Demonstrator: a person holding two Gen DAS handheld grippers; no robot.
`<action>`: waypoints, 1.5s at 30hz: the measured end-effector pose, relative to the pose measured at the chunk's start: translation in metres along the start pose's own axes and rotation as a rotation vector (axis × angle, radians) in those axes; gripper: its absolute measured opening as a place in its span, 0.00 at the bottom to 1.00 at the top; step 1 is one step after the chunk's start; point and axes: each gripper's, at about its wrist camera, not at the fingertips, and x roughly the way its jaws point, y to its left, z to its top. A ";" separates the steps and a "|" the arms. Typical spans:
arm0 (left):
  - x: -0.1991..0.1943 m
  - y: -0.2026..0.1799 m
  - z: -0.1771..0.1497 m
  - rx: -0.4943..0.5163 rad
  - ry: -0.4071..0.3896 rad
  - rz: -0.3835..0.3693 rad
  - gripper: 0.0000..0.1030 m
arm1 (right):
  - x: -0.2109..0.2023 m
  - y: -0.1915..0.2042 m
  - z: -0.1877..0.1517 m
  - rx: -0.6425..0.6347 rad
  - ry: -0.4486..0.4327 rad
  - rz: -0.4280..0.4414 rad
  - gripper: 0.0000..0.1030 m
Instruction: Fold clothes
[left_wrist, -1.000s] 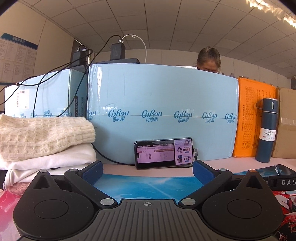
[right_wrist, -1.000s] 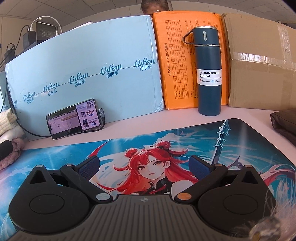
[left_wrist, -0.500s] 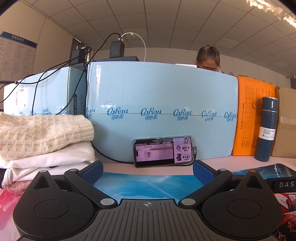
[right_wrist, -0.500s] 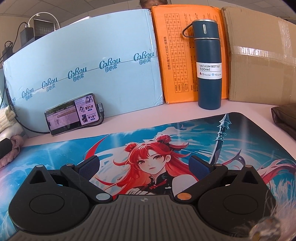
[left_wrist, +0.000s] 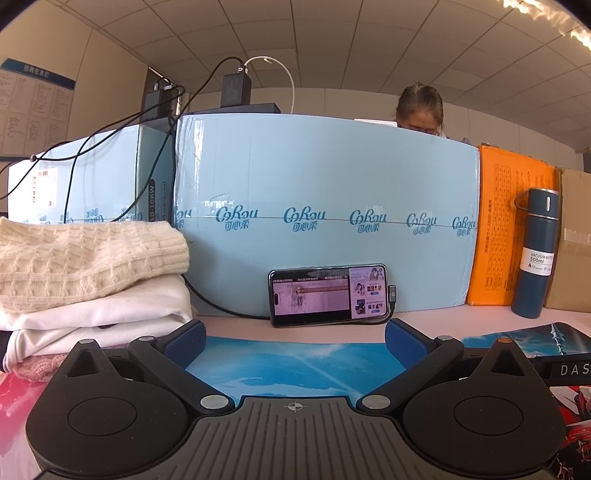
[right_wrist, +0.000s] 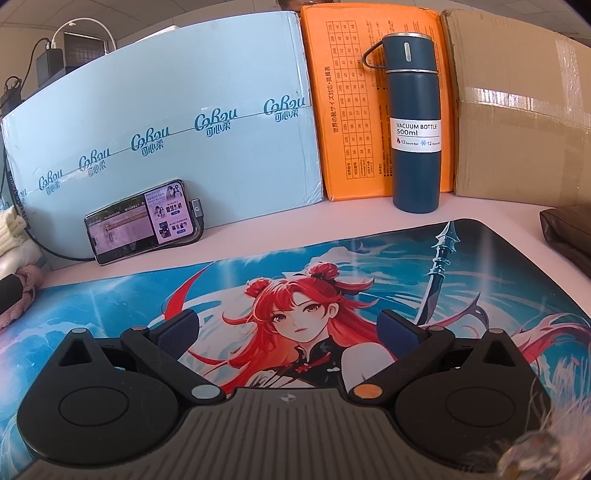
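Little changed over the last second: slight forward drift only. Left gripper (left_wrist: 293, 338) and right gripper (right_wrist: 288, 328) both hovering above the desk mat (right_wrist: 229, 284), jaws spread, empty. Folded clothes stack (left_wrist: 88, 280) at left; dark garment (right_wrist: 569, 236) at right, probably next.

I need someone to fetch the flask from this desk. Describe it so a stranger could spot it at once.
Find the row of boxes standing along the back of the desk and go to the orange box, between the pale blue one and the brown cardboard one. The vacuum bottle stands upright in front of it: the only tall dark blue cylinder, with a white "500ml" label and a loop handle.
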 end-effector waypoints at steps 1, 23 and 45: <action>0.000 0.000 0.000 0.000 0.000 0.001 1.00 | 0.000 0.000 0.000 0.000 0.000 0.000 1.00; 0.002 -0.001 -0.001 0.003 0.012 0.005 1.00 | 0.001 0.001 -0.001 0.003 0.005 0.001 1.00; 0.003 -0.003 0.000 0.005 0.014 0.009 1.00 | 0.001 0.000 -0.001 0.006 0.001 -0.001 1.00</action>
